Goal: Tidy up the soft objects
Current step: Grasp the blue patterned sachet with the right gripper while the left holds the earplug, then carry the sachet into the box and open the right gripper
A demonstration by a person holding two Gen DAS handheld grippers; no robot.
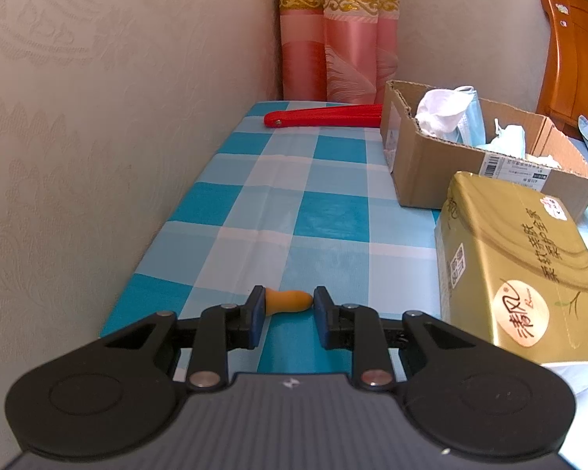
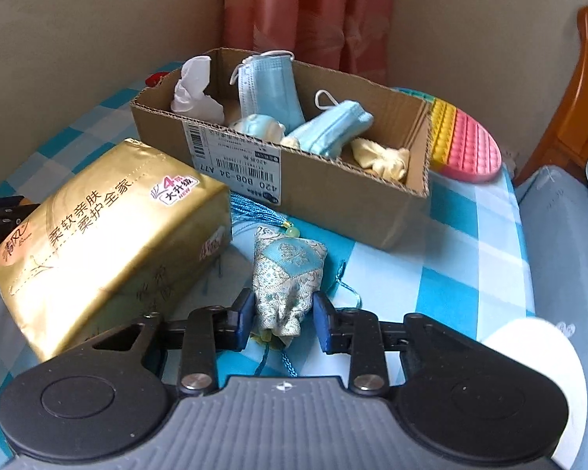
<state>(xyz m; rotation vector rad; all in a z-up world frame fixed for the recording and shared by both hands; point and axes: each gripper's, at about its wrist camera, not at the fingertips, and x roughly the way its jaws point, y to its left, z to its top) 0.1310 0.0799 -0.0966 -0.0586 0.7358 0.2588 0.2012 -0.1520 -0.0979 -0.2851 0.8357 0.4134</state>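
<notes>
The right hand-held gripper (image 2: 281, 315) is set open astride the sachet (image 2: 284, 280), which lies on the surface (image 2: 450, 250) beside the tissue pack (image 2: 98, 231), apparently for a lift into the box (image 2: 333, 180) where masks (image 2: 268, 86) are collected. The left hand-held gripper (image 1: 285, 309) is likewise open, an orange piece (image 1: 288, 301) lying between its jaws; contact cannot be told.

A small orange gourd-shaped soft toy (image 1: 288, 300) lies on its side on the blue-and-white checked surface (image 1: 325, 215). A brocade sachet pouch in pale blue and cream (image 2: 286, 278) (tasselled cords trailing from both ends) lies flat nearby. The open brown cardboard box (image 2: 345, 199) holds two blue surgical masks (image 2: 268, 86), crumpled white tissue (image 2: 192, 90) and a cream cloth scrunchie (image 2: 384, 158).
</notes>
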